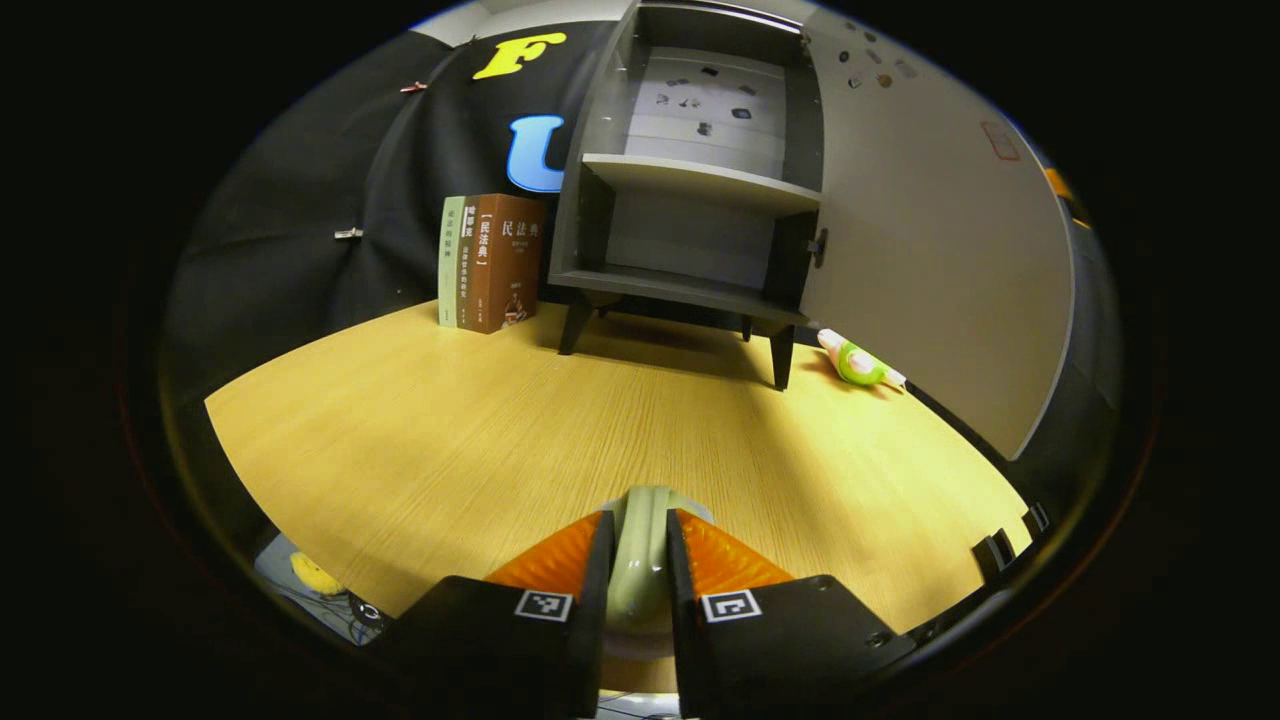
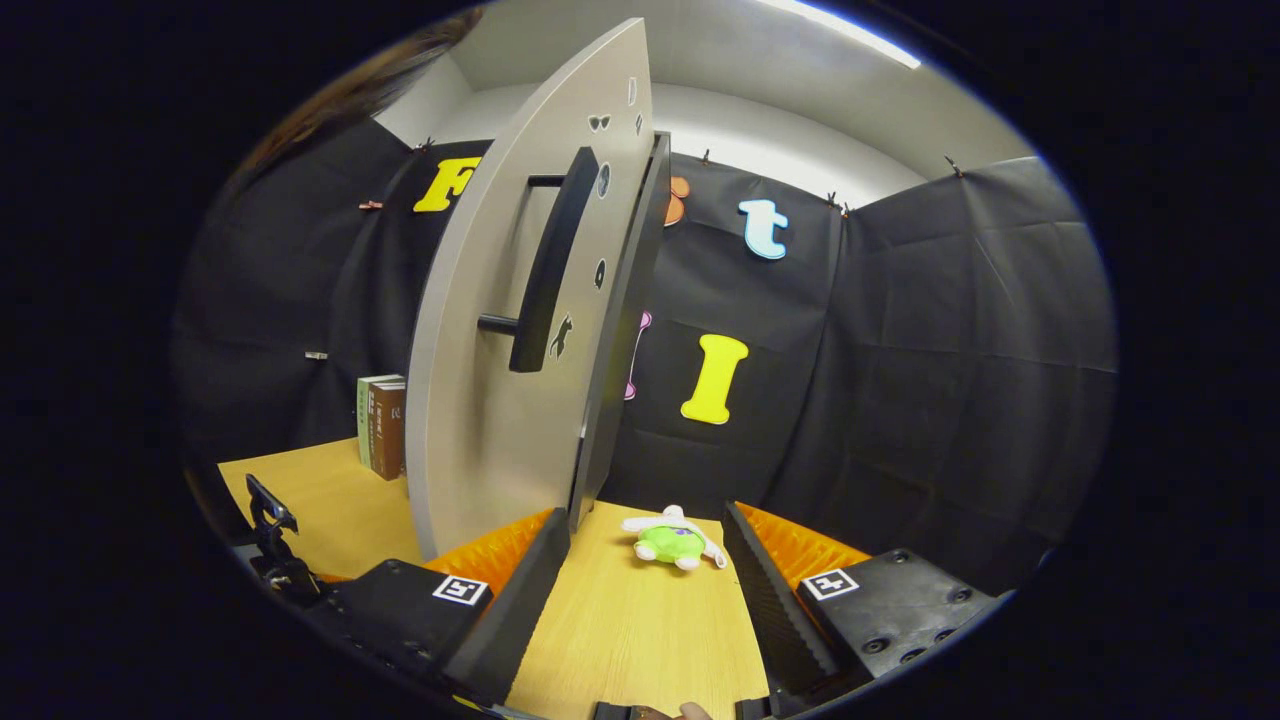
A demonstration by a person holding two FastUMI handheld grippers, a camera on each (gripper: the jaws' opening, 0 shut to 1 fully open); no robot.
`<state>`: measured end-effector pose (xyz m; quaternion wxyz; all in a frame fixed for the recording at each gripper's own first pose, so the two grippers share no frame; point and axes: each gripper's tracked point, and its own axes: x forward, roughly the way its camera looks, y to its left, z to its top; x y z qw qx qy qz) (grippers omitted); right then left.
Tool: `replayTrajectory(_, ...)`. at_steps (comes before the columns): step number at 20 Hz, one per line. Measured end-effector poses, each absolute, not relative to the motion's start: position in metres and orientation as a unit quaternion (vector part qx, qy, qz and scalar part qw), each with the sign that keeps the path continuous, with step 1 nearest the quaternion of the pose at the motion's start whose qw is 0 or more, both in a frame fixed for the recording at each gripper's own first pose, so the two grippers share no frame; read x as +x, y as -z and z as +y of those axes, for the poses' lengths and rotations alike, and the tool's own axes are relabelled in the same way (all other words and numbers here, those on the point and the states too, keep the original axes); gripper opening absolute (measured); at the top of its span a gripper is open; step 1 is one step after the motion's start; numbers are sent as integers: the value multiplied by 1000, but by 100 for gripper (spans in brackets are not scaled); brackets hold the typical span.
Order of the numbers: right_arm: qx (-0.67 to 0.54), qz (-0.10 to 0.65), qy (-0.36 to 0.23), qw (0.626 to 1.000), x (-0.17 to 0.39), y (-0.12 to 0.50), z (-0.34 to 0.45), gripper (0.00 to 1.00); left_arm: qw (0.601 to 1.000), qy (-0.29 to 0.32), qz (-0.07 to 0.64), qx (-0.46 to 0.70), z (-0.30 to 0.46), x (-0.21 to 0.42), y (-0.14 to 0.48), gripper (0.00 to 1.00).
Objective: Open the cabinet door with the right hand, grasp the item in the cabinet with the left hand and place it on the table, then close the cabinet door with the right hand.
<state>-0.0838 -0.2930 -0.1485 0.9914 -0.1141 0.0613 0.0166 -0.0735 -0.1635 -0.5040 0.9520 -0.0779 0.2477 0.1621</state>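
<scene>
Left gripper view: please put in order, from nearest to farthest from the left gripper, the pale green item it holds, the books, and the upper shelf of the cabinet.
1. Pale green item, between the left gripper fingers.
2. Books, standing far left on the table.
3. Upper shelf, inside the open cabinet, behind.

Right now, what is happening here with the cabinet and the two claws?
A person works with two hand-held claws at a small cabinet on a wooden table. The cabinet door stands open and both shelves look bare. The left claw is shut on a pale green item low over the table, away from the cabinet. The right claw is open beside the door's lower edge. A green plush toy lies on the table, and books stand left of the cabinet.
</scene>
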Motion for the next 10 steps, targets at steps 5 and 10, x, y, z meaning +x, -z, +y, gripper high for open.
replayTrajectory(5, -104, 60, -10, 993, -90, 140, -296, 98, 957, -146, 239, -71, -164, -74, 489, 48)
replayTrajectory(10, -93, 42, -4, 995, -93, 109, -287, 98, 969, -114, 212, -55, -164, -73, 427, 63)
